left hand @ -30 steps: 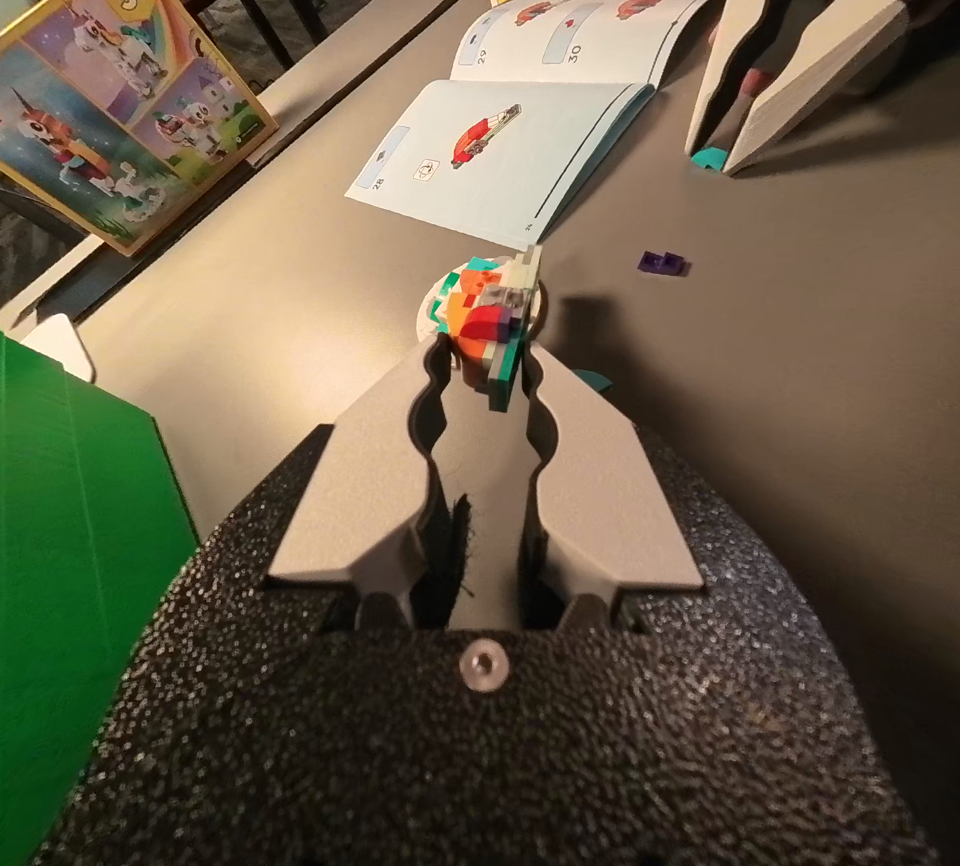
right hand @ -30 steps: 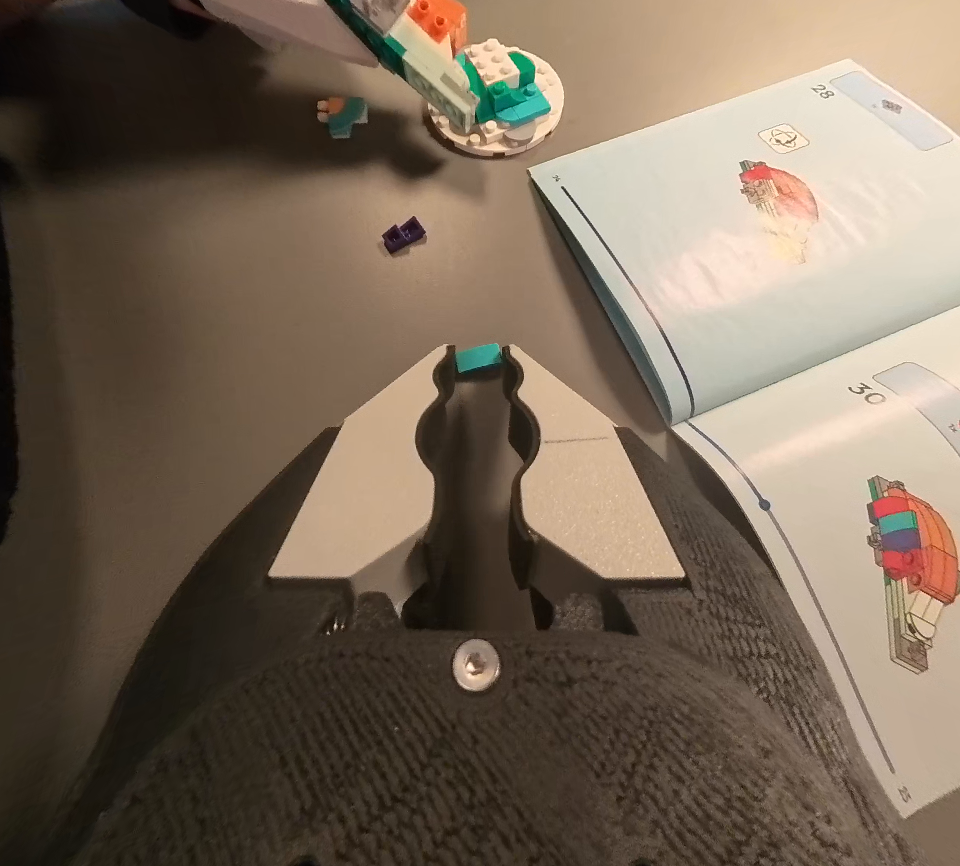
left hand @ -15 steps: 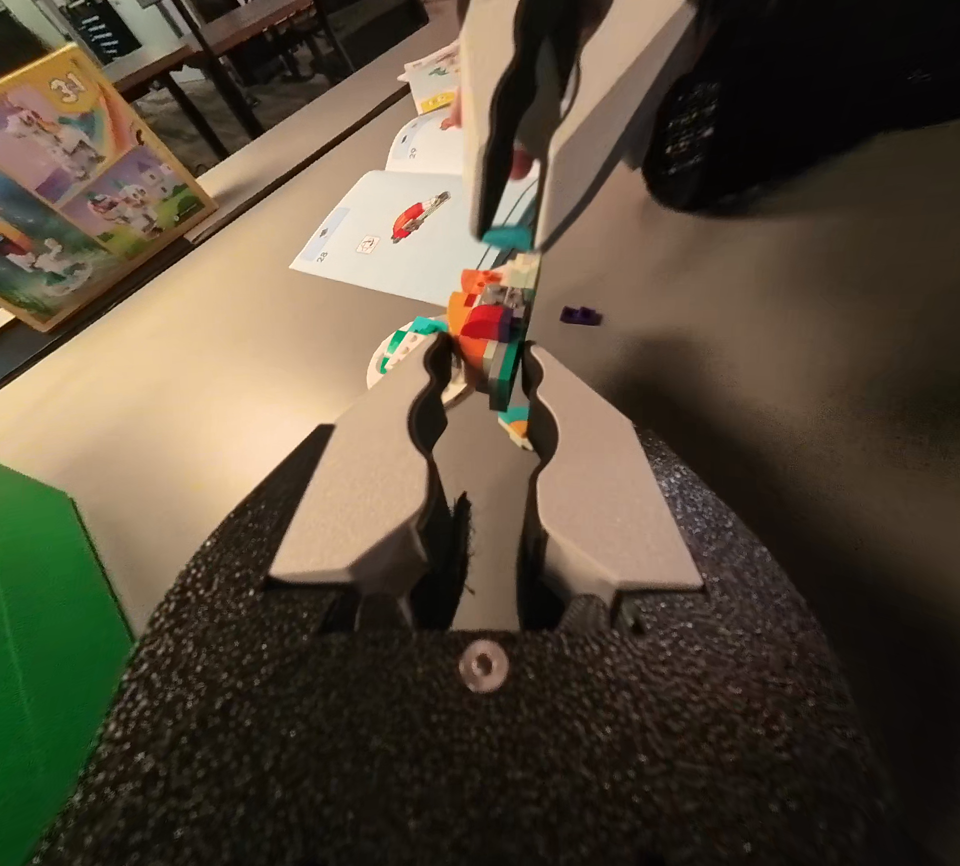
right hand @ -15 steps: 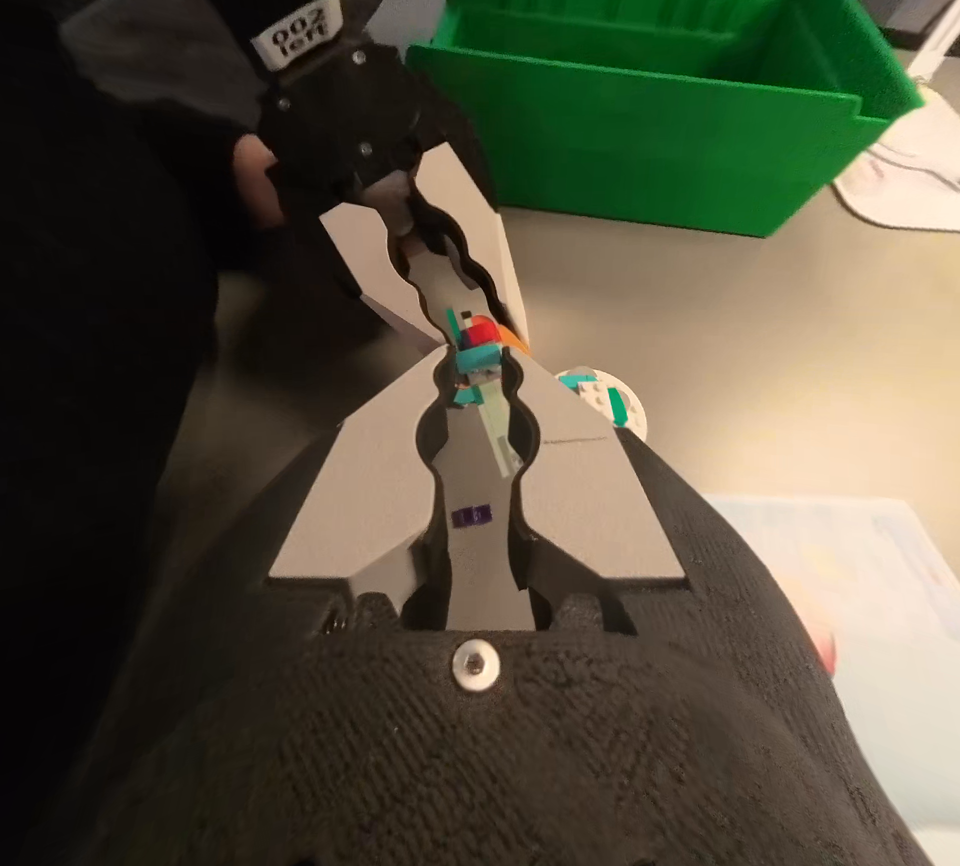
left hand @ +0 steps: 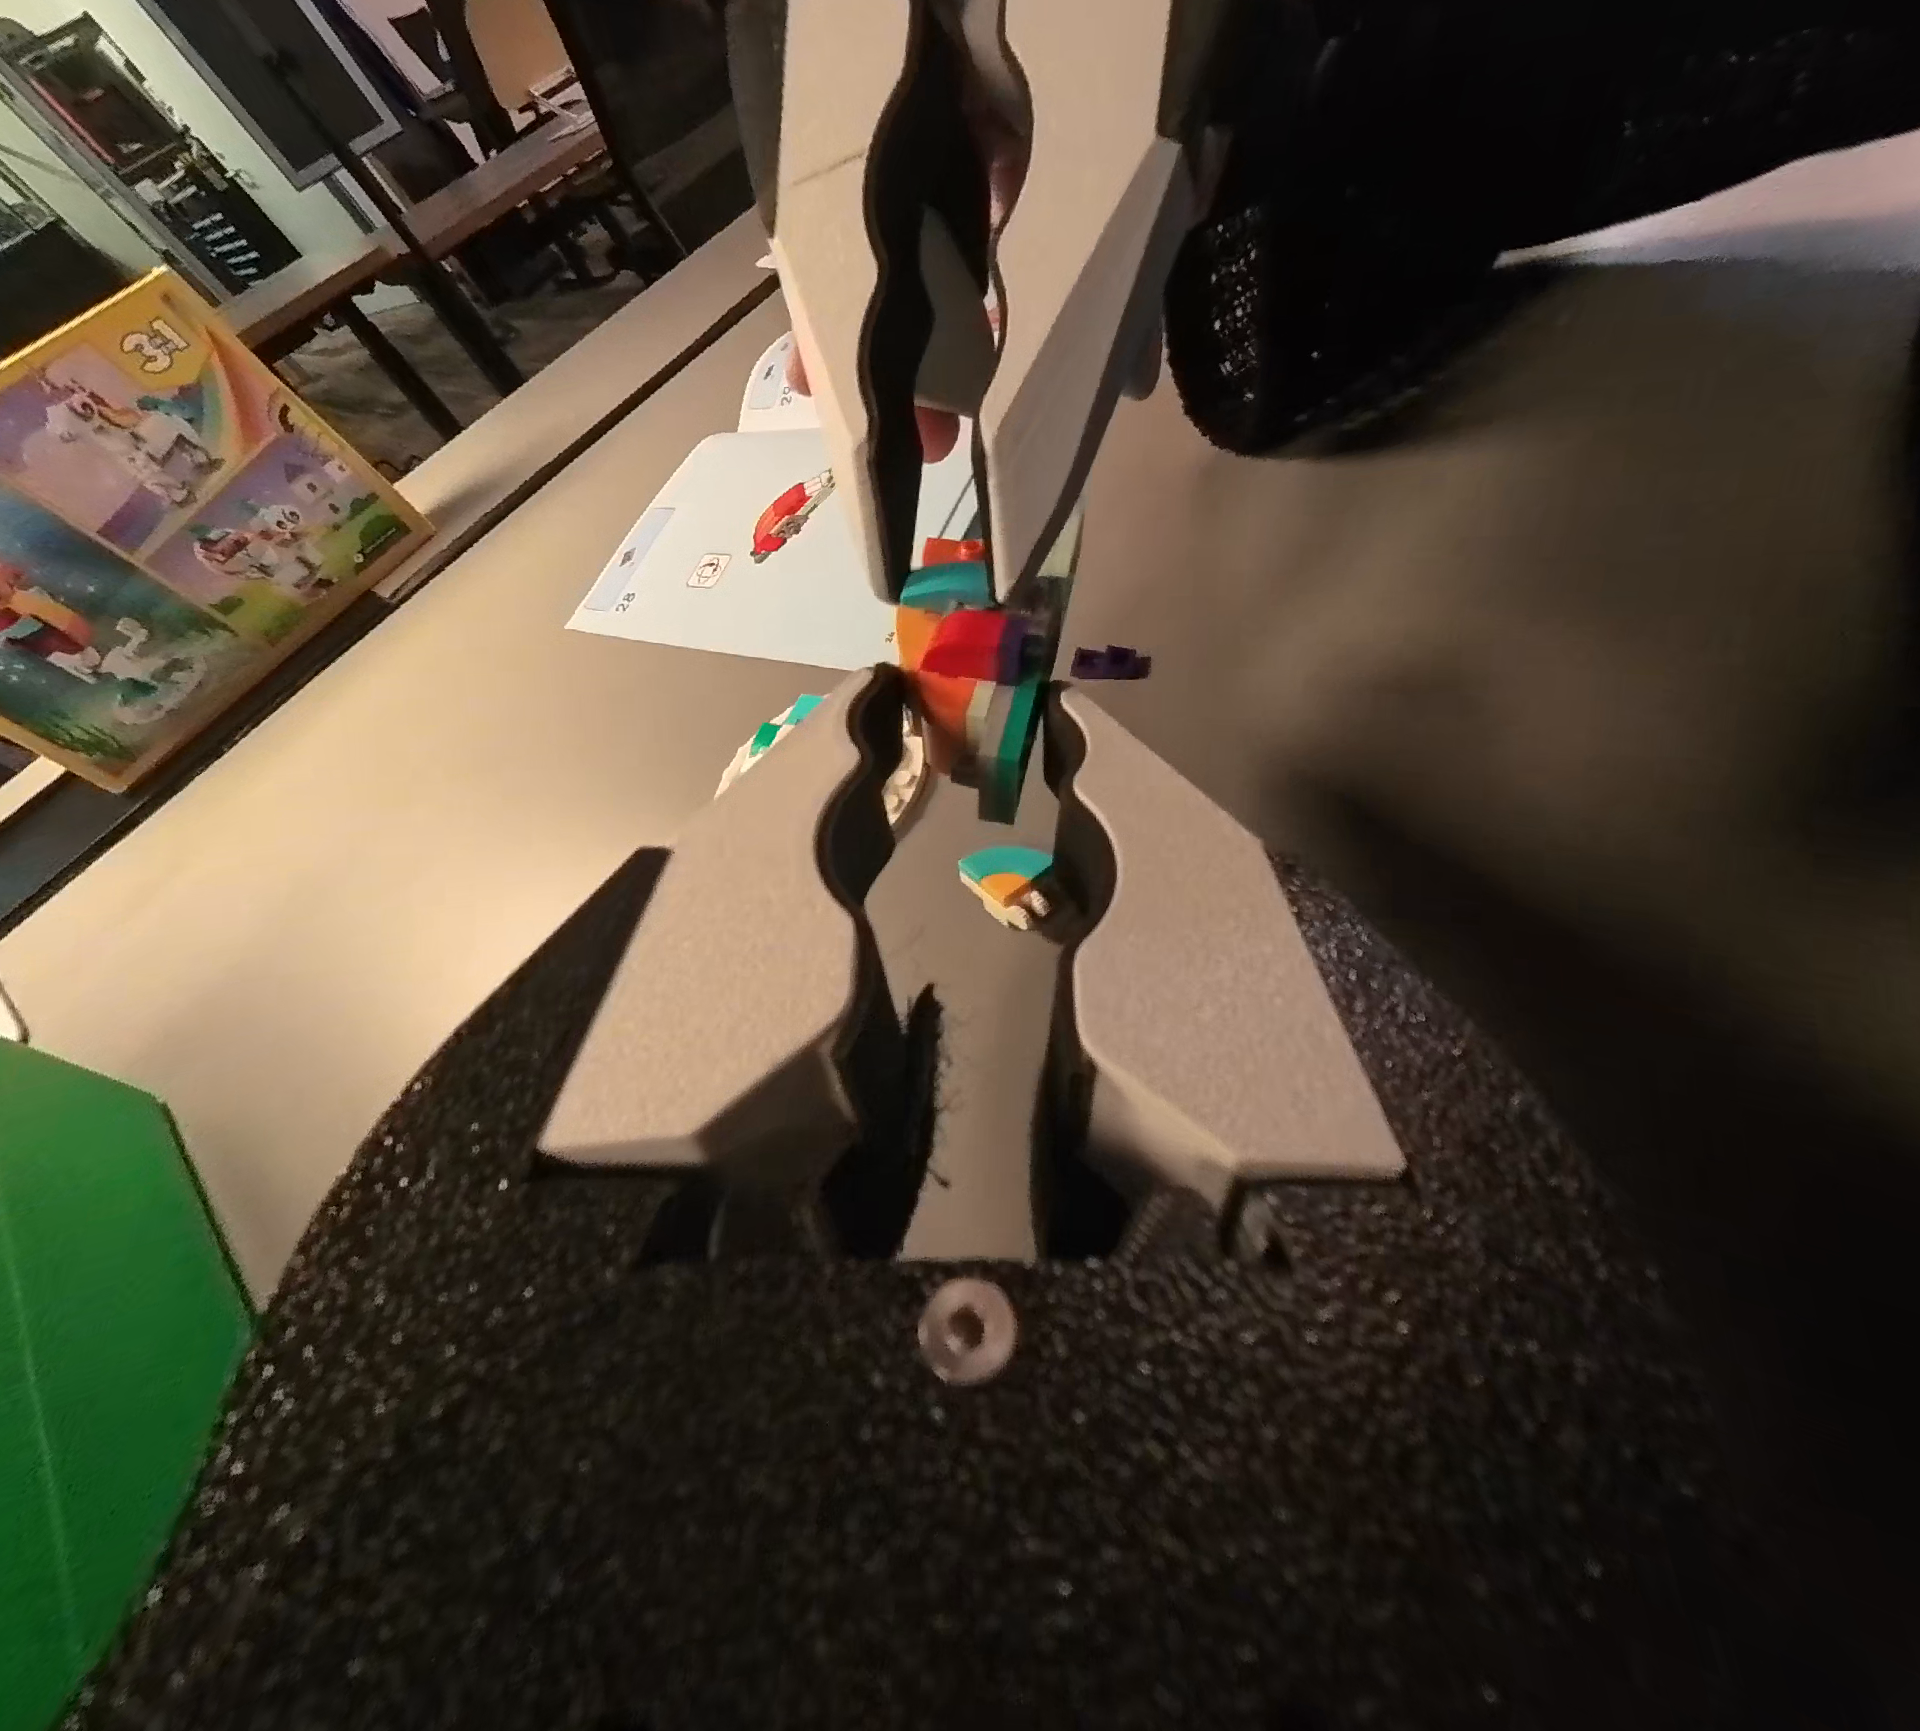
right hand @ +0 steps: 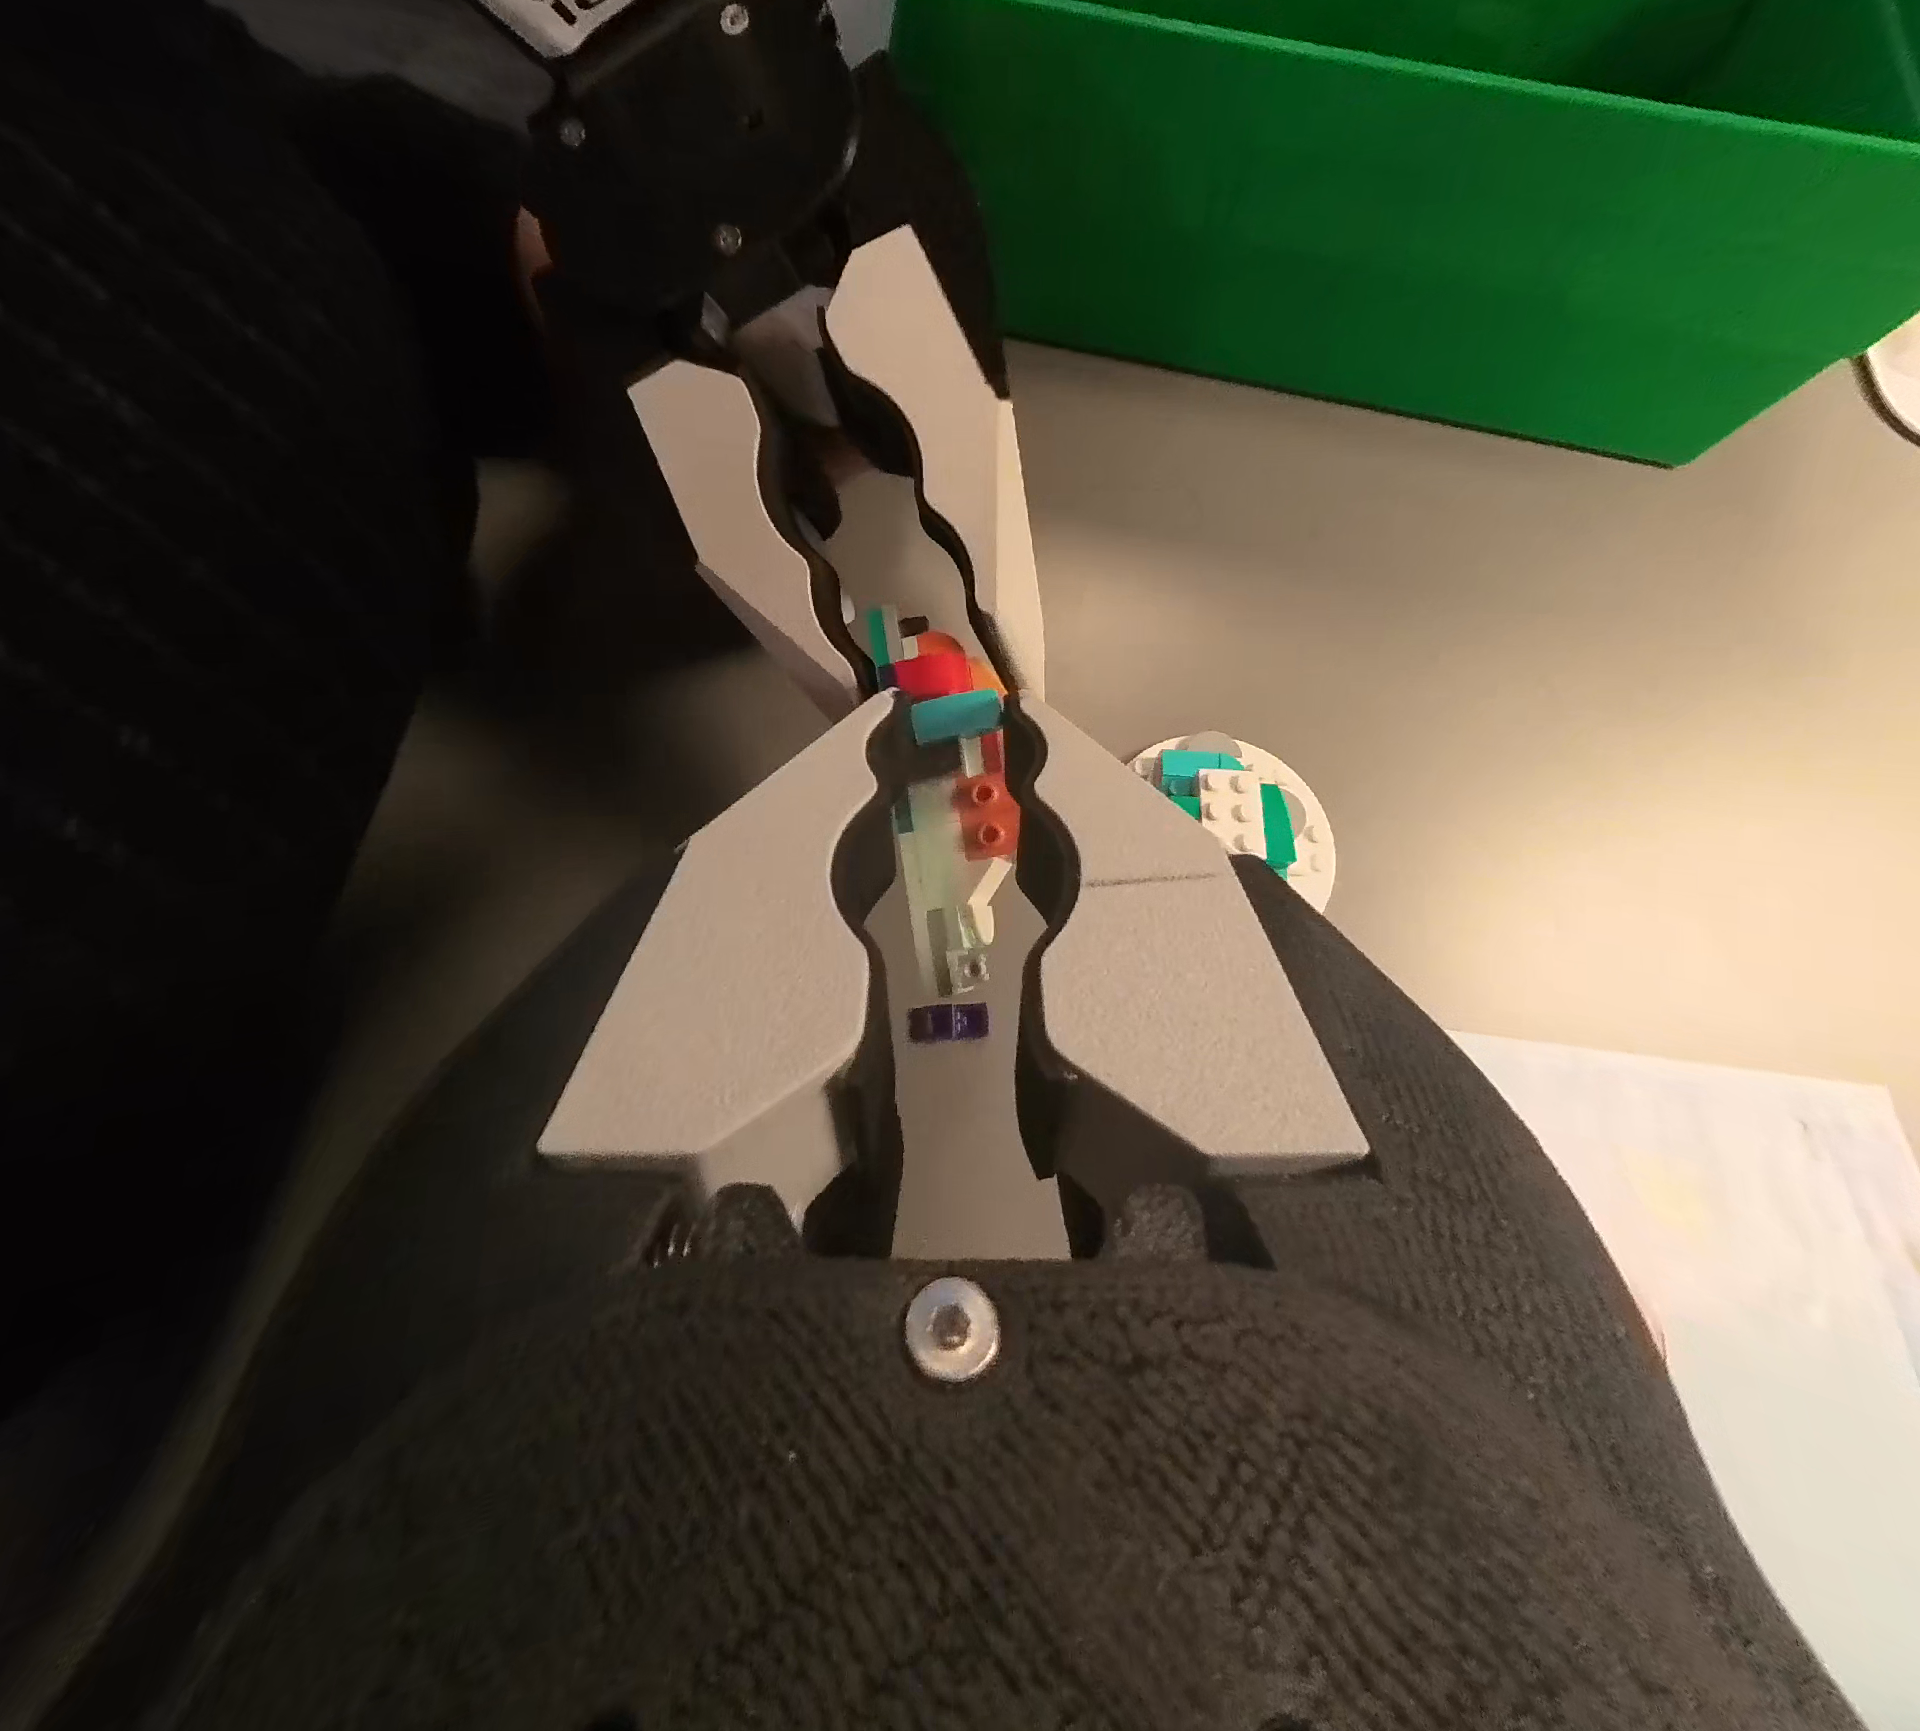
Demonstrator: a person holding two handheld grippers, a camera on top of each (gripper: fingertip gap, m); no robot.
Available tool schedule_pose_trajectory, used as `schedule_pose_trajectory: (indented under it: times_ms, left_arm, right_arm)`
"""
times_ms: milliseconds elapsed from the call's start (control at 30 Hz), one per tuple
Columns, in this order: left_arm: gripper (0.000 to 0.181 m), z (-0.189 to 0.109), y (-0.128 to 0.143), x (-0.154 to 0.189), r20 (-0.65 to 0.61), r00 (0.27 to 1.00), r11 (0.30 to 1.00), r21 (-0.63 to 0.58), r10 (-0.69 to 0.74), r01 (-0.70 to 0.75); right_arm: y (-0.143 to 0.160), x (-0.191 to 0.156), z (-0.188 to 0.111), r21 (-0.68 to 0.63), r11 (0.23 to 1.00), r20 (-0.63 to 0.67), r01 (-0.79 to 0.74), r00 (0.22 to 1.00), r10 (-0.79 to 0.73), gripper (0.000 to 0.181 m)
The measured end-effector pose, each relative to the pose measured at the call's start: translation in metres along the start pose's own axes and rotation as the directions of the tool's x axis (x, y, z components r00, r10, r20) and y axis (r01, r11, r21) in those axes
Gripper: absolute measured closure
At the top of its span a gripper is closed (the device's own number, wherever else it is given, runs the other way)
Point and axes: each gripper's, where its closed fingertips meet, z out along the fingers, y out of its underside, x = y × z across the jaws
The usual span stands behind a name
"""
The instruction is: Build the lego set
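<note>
My left gripper [left hand: 971, 689] is shut on a multicolour lego assembly [left hand: 977, 694] of orange, red, teal and grey bricks, held above the table. My right gripper [right hand: 954, 707] is shut on a small teal curved brick [right hand: 956, 713] and holds it against the top of that assembly. In the left wrist view the right gripper [left hand: 951, 585] comes down from above with the teal brick [left hand: 940, 582] at its tips. In the right wrist view the assembly [right hand: 982, 814] shows between my fingers, with the left gripper [right hand: 940, 673] beyond it.
A small purple brick [right hand: 948, 1021] lies on the table below. A white round base with teal bricks [right hand: 1236, 798] sits to the right. A small teal and orange piece [left hand: 1008, 881] lies nearby. A green bin [right hand: 1455, 123], the open instruction booklet [left hand: 727, 559] and the set's box [left hand: 156, 528] stand around.
My right gripper lifted the teal brick off the table and swung over to the left gripper, meeting the assembly tip to tip. The left gripper tilted up a little with the assembly.
</note>
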Motion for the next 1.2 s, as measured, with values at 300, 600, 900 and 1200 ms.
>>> schedule_pose_trajectory:
  times_ms: [300,600,900,1200]
  left_arm:
    - [0.157,0.0006,0.0008,-0.0004,0.015,0.999,0.999,-0.008,0.031,-0.031]
    - [0.157,0.0003,-0.0013,0.0000,0.015,0.999,0.999,0.003,0.032,-0.032]
    - [0.157,-0.0004,-0.0041,0.0002,0.017,0.999,0.999,0.016,0.038,-0.038]
    - [0.157,-0.0010,-0.0058,0.0008,0.018,0.999,0.999,0.024,0.045,-0.045]
  right_arm:
    - [0.0002,-0.0007,0.0024,-0.013,1.000,0.006,0.001,1.000,-0.001,0.165]
    - [-0.0001,-0.0012,0.0014,-0.025,1.000,0.009,-0.002,1.000,0.002,0.163]
    - [-0.0013,-0.0009,-0.0004,-0.014,0.999,0.016,-0.034,0.999,0.035,0.160]
    - [-0.0052,0.0001,-0.0030,0.023,0.995,0.041,-0.093,0.995,0.092,0.157]
